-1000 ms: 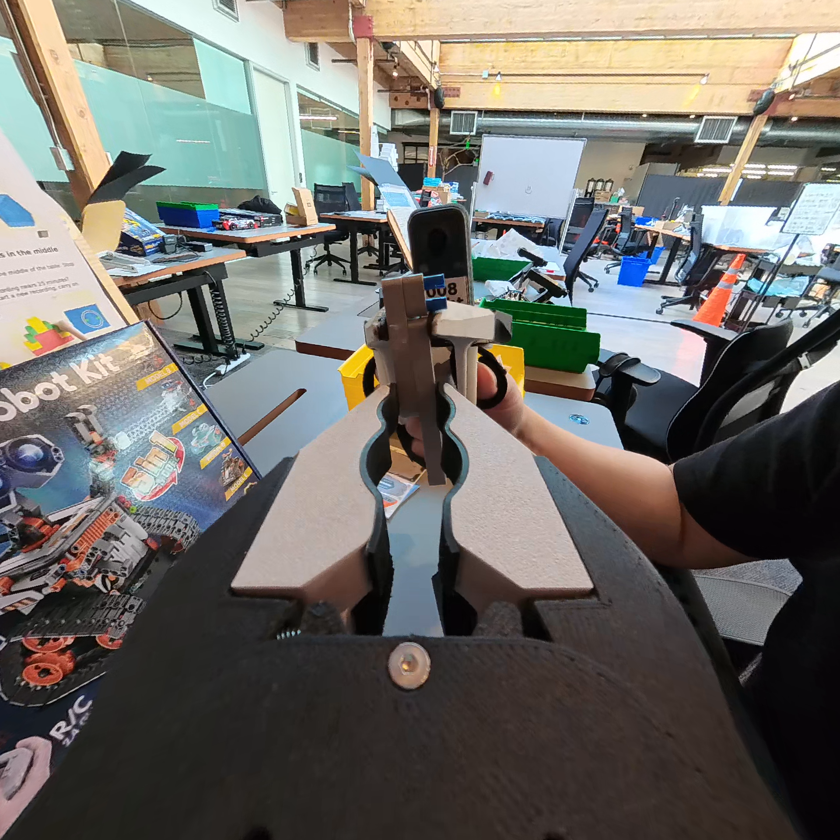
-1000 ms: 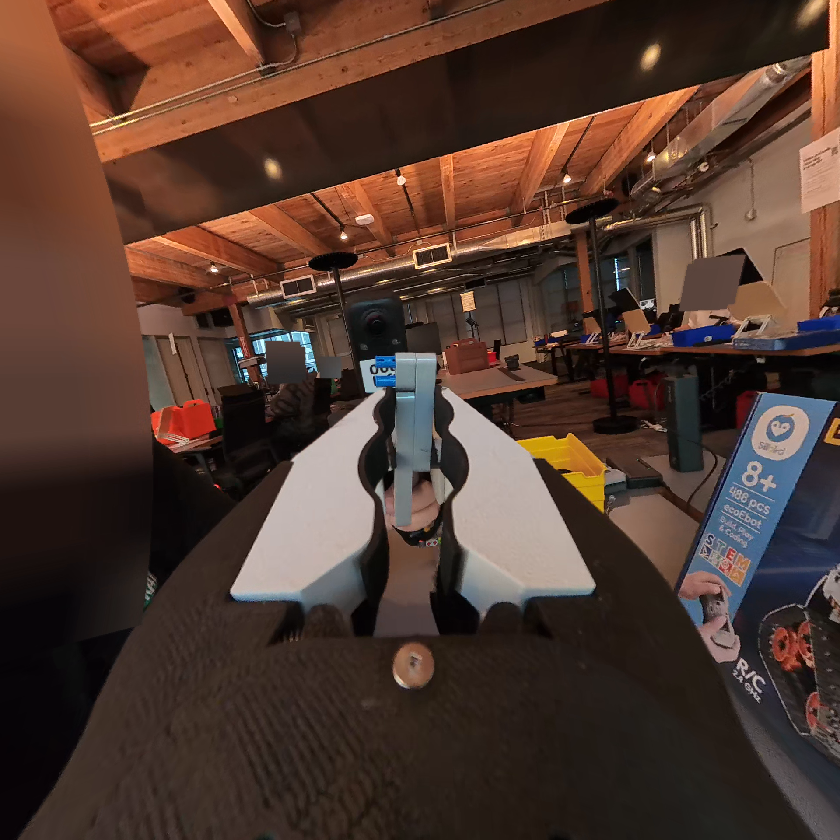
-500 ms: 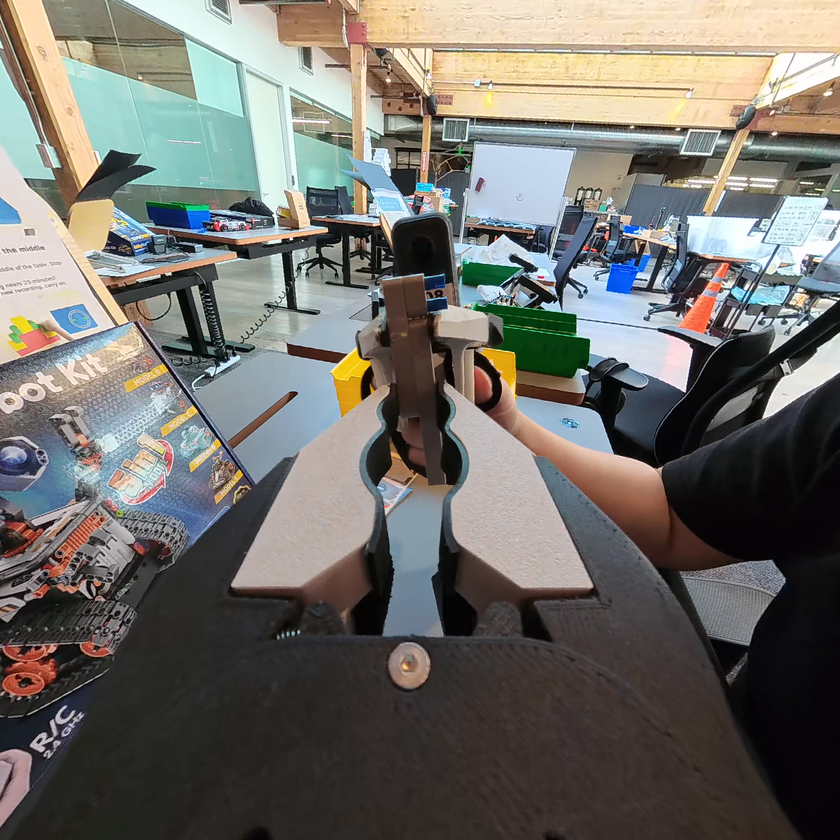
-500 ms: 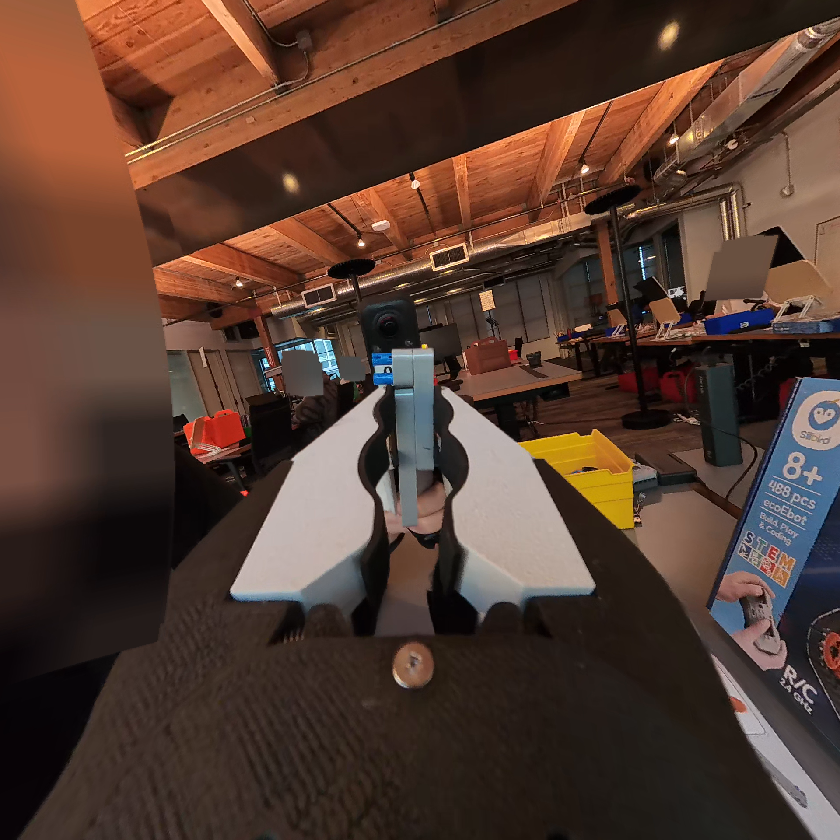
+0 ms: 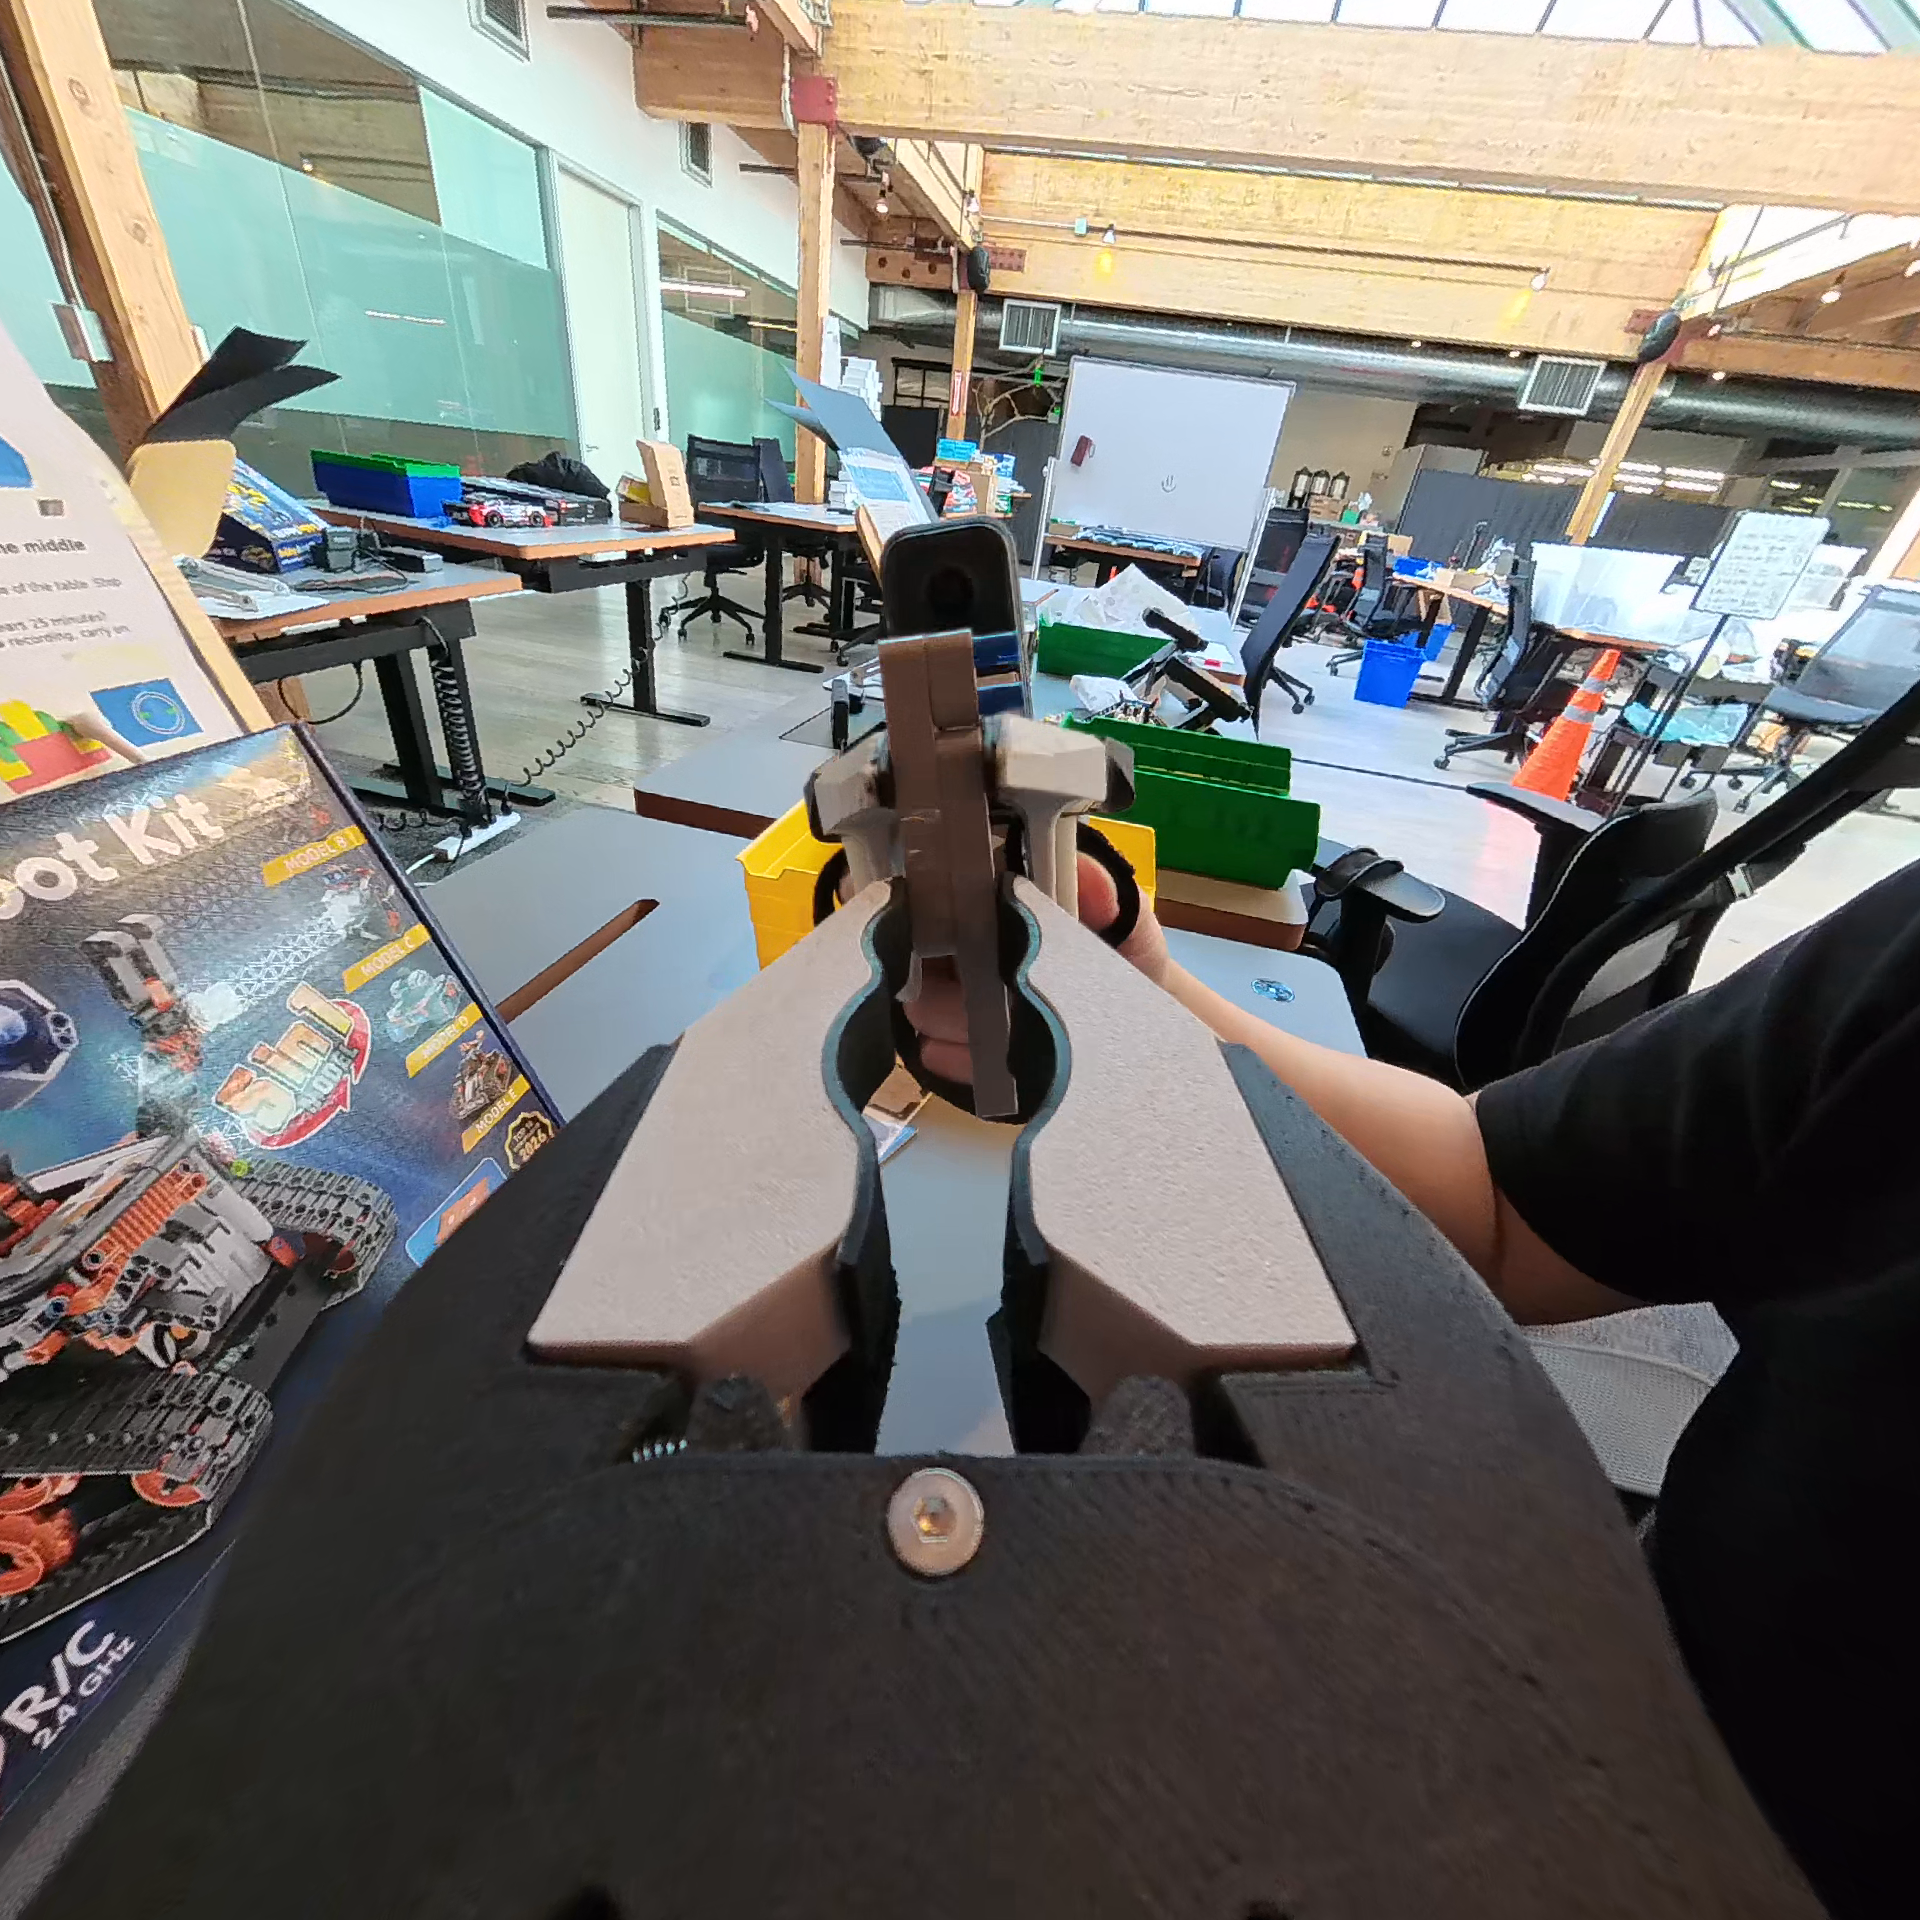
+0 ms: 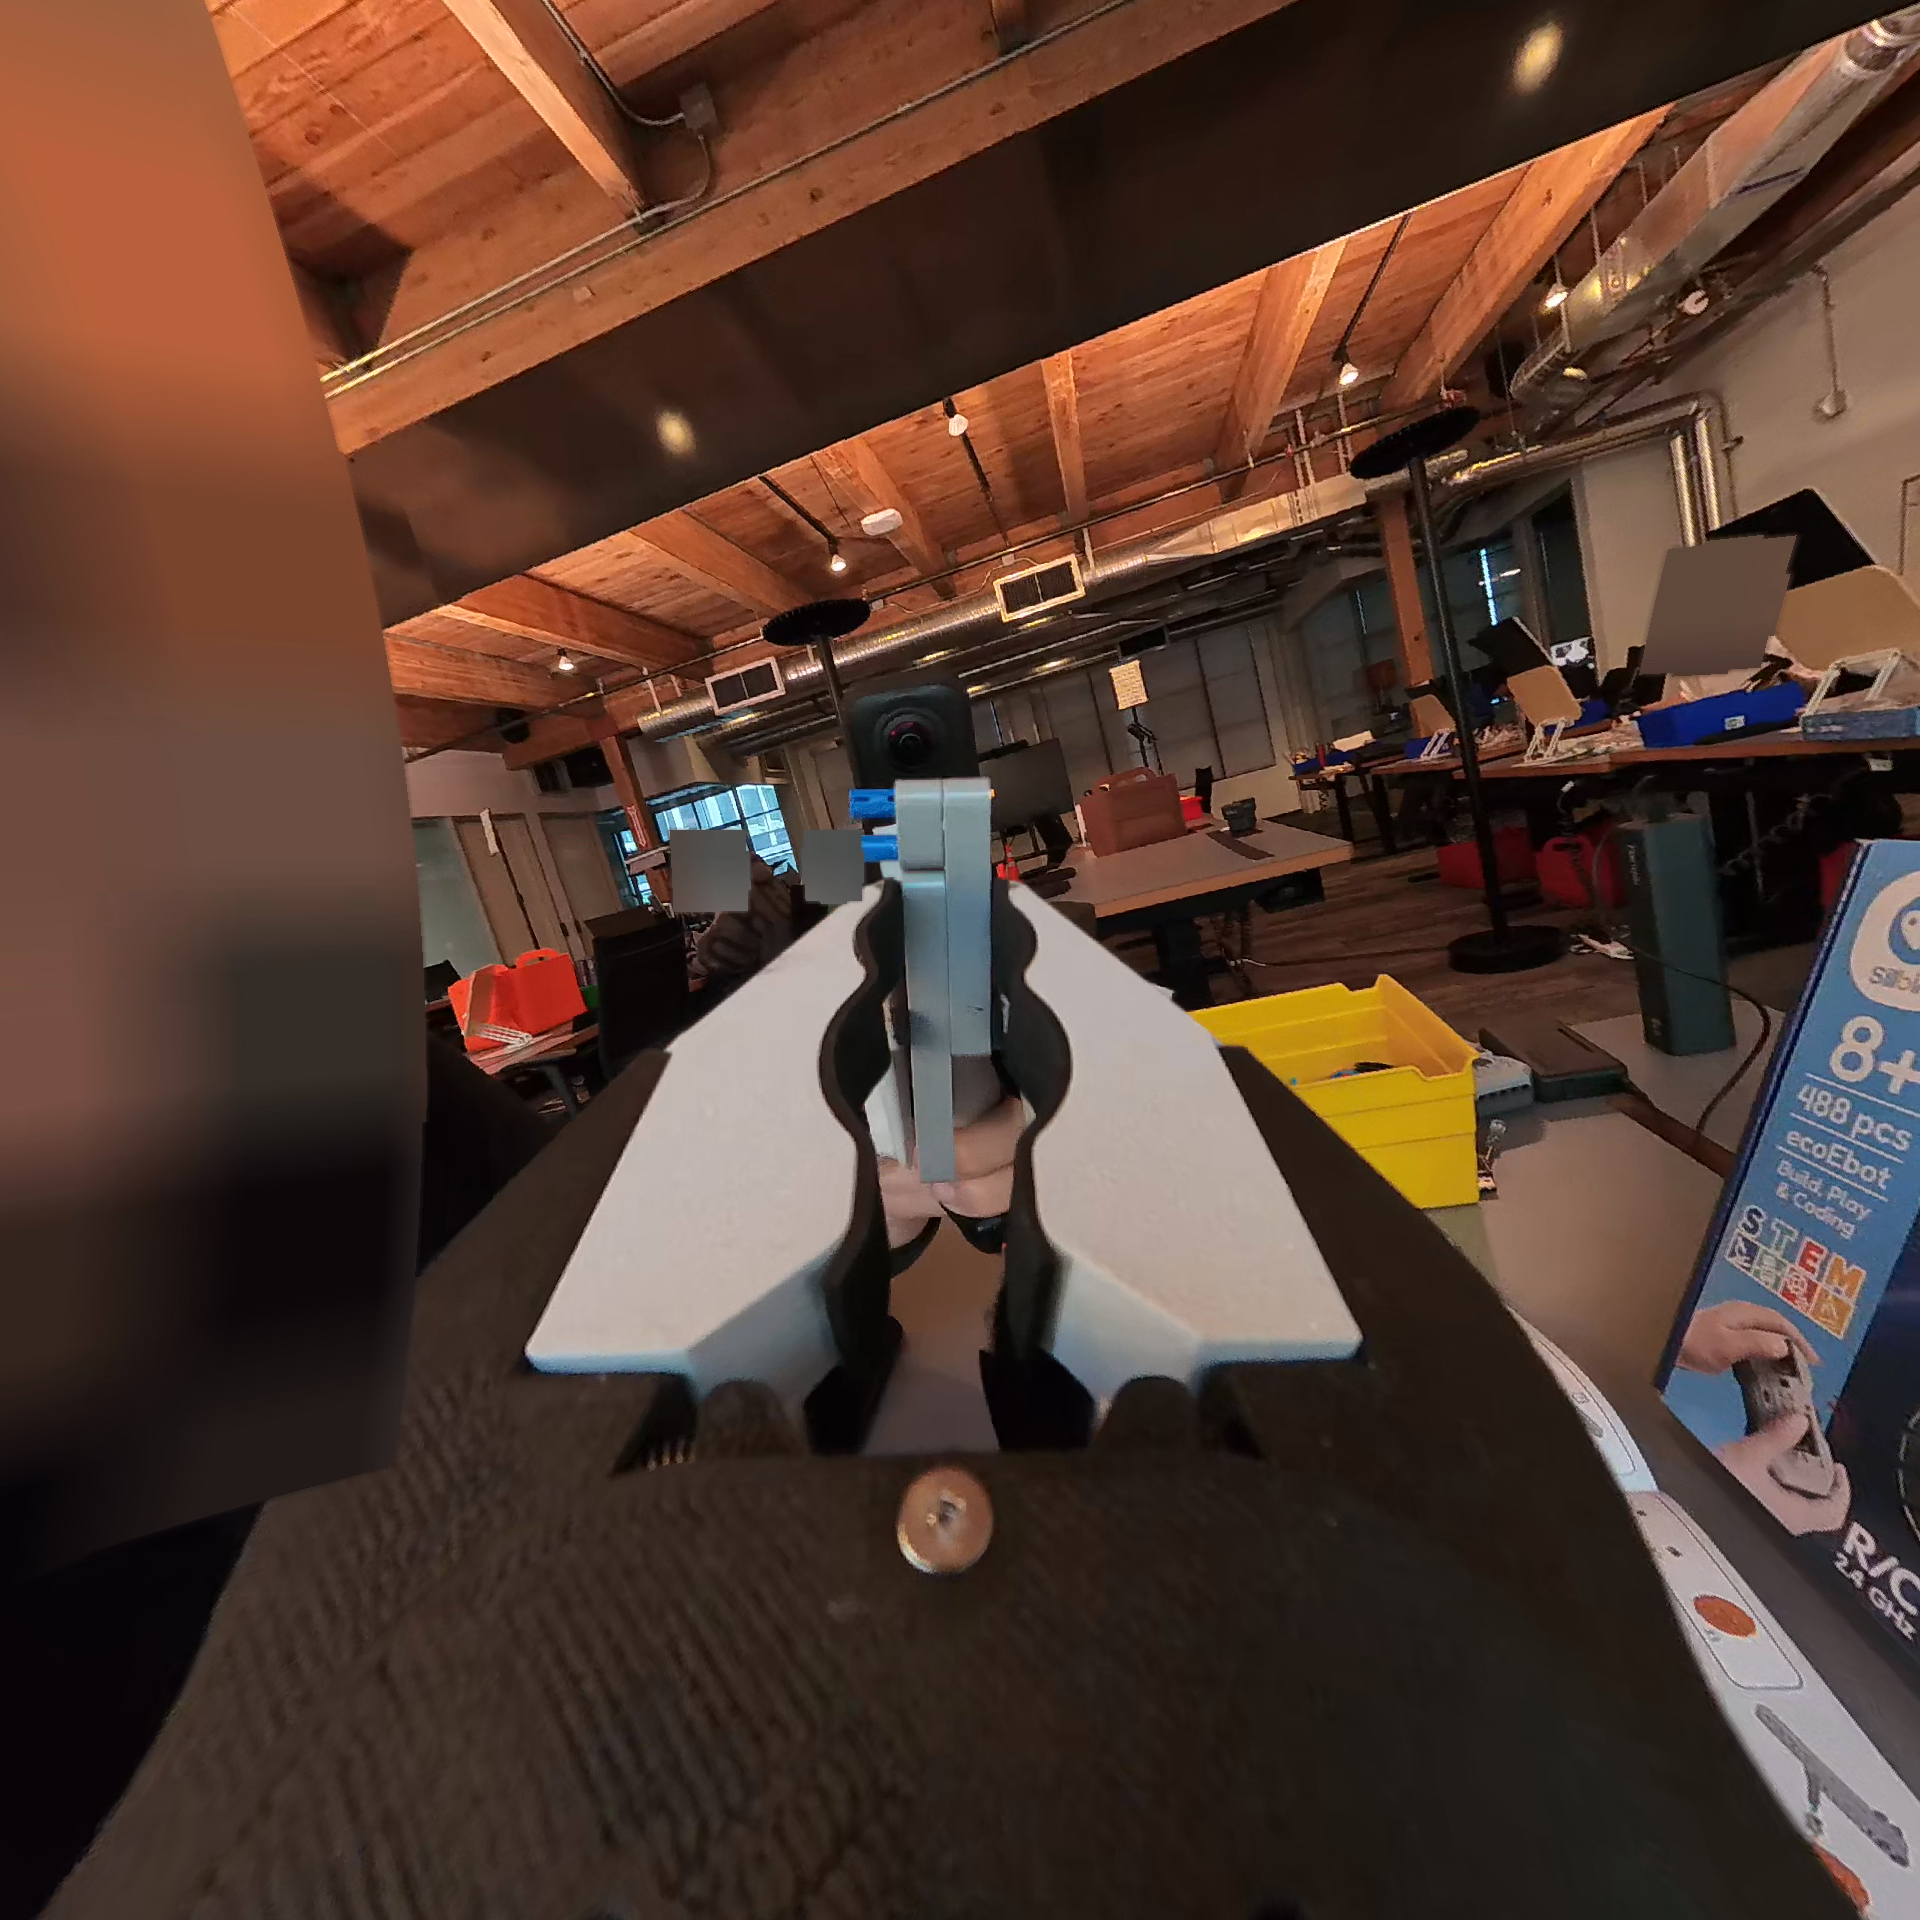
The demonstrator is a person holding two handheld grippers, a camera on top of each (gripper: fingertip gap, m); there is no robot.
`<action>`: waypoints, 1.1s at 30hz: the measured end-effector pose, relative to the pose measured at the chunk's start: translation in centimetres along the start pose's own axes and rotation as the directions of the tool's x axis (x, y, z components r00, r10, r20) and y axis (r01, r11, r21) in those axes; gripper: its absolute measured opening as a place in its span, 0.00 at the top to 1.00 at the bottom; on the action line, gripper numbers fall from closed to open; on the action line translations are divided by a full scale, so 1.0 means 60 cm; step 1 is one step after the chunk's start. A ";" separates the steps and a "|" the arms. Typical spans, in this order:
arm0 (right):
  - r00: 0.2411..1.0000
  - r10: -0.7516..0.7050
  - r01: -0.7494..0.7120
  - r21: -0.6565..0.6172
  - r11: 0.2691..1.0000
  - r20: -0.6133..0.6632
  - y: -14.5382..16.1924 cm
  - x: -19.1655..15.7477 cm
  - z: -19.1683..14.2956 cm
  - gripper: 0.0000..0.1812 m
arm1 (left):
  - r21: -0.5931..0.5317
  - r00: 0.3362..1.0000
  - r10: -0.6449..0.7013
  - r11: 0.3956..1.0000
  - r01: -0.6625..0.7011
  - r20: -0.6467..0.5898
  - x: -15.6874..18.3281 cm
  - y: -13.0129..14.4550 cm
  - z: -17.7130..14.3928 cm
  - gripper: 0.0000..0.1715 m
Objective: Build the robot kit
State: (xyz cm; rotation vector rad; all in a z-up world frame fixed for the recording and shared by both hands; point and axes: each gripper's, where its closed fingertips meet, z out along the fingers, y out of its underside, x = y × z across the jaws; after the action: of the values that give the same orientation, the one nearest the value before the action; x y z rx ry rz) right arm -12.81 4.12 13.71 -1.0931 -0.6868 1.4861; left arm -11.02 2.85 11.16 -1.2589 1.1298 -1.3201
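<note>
Pinching in from opposite sides, our left gripper (image 5: 940, 914) and right gripper (image 6: 940, 904) meet on one grey stacked-plate building piece (image 5: 940, 831). Each claw is nearly closed, its scalloped pads pressed to the flat faces of the piece, which stands upright between the two sets of fingertips, up off the table. Two blue pins (image 6: 871, 802) stick out sideways near the top of the piece. Right behind it, in each wrist view, we see the hand (image 5: 1122, 925) that holds the opposite gripper, and that gripper's black camera (image 6: 912, 732) rising above. Below and beyond lies the grey table (image 5: 592, 904). On it a robot kit box (image 5: 208, 1091) leans at our left gripper's left, and a yellow bin (image 5: 774, 883) sits just past the grippers. Green bins (image 5: 1216, 810) stand behind the yellow one. Farther off we see desks, office chairs, an orange cone (image 5: 1558, 727) and a whiteboard (image 5: 1164, 457).
</note>
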 end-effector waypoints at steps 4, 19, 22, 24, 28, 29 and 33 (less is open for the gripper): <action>1.000 -0.008 0.006 -0.053 0.999 -0.030 0.012 0.008 0.000 0.86 | 0.027 0.999 -0.037 0.999 0.038 -0.015 0.000 -0.005 -0.001 0.92; 1.000 0.010 -0.010 -0.082 0.997 -0.003 0.021 0.001 0.004 0.92 | -0.067 0.994 0.101 0.993 -0.098 0.041 -0.002 0.005 -0.010 0.91; 1.000 0.016 -0.017 -0.085 0.996 -0.011 0.020 0.002 0.003 0.92 | -0.059 0.997 0.070 0.996 -0.068 0.031 -0.003 0.005 -0.009 0.92; 0.998 0.031 -0.036 -0.087 0.996 -0.056 0.021 0.015 0.002 0.92 | -0.039 0.999 0.030 0.999 -0.029 0.022 -0.012 0.006 -0.008 0.92; 0.975 0.105 -0.107 0.001 0.994 -0.197 0.000 0.048 -0.009 0.92 | -0.026 0.943 0.261 0.965 -0.261 0.207 -0.040 -0.008 -0.011 0.78; 0.969 0.102 -0.103 0.008 0.995 -0.223 -0.003 0.051 -0.011 0.92 | -0.068 0.915 0.319 0.948 -0.312 0.246 -0.043 -0.005 -0.013 0.83; 0.927 -0.010 -0.015 -0.063 0.998 -0.375 0.005 0.067 -0.008 0.92 | -0.115 0.919 0.257 0.966 -0.233 0.298 -0.053 0.007 -0.008 0.85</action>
State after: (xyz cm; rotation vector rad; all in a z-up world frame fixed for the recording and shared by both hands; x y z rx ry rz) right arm -12.31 7.85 12.22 -1.3821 -0.4646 1.2137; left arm -11.44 5.96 10.38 -1.2815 1.0787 -0.8626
